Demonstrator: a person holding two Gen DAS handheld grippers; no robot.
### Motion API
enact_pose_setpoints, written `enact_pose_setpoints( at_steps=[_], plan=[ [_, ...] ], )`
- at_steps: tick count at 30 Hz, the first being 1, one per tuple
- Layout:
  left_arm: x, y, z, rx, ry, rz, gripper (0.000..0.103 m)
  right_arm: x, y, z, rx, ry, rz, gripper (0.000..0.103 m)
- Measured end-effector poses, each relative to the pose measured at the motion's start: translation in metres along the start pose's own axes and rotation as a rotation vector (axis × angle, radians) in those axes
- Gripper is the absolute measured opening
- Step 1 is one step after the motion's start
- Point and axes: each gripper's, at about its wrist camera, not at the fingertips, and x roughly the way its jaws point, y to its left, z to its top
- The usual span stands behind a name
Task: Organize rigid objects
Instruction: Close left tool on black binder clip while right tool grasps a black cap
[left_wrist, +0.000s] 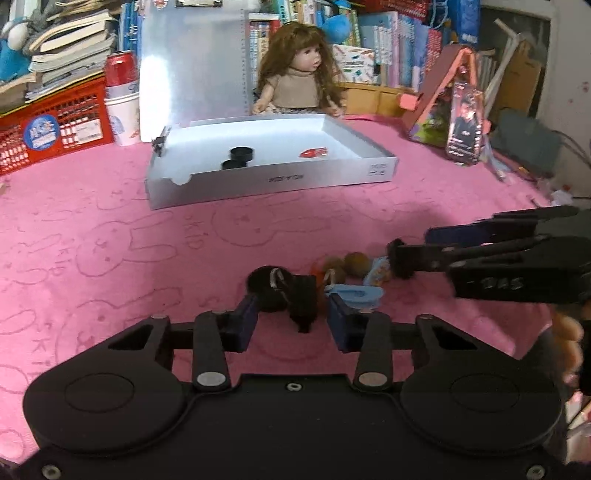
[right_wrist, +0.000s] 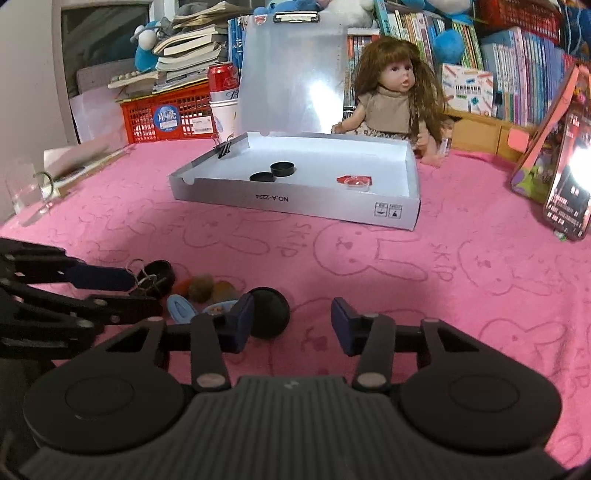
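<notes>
My left gripper (left_wrist: 293, 308) is low over the pink bunny cloth (left_wrist: 147, 258), shut on a black binder clip (left_wrist: 303, 301). A black round lid (left_wrist: 264, 290) lies against the clip by the left pad. A blue hair clip (left_wrist: 356, 295) and brown felt balls (left_wrist: 356, 264) lie just to the right. My right gripper (right_wrist: 291, 319) stands open, with a black domed lid (right_wrist: 267, 314) touching its left pad and a gap to the right one. The open silver box (right_wrist: 295, 201) further back holds two black lids (right_wrist: 282, 168) and a red item (right_wrist: 352, 181).
A doll (left_wrist: 295, 77) sits behind the box beside an upright clipboard (left_wrist: 192, 62). A red crate (left_wrist: 55, 122), a red can (left_wrist: 120, 68) and stacked books are at the back left. Packaged cards (right_wrist: 569, 184) lean at the right, and a clear glass (right_wrist: 26, 199) stands far left.
</notes>
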Motion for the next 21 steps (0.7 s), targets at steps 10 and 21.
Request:
enact_pose_setpoints(
  at_steps=[10,21],
  plan=[
    [0.0,0.027,0.001,-0.018,-0.002,0.066,0.029,-0.002,0.001,-0.003,-0.01,0.002,0.061,0.051],
    [-0.014,0.041,0.0,-0.013,-0.002,0.101,0.041,0.001,0.016,-0.007,-0.055,0.013,0.065,0.05]
  ],
)
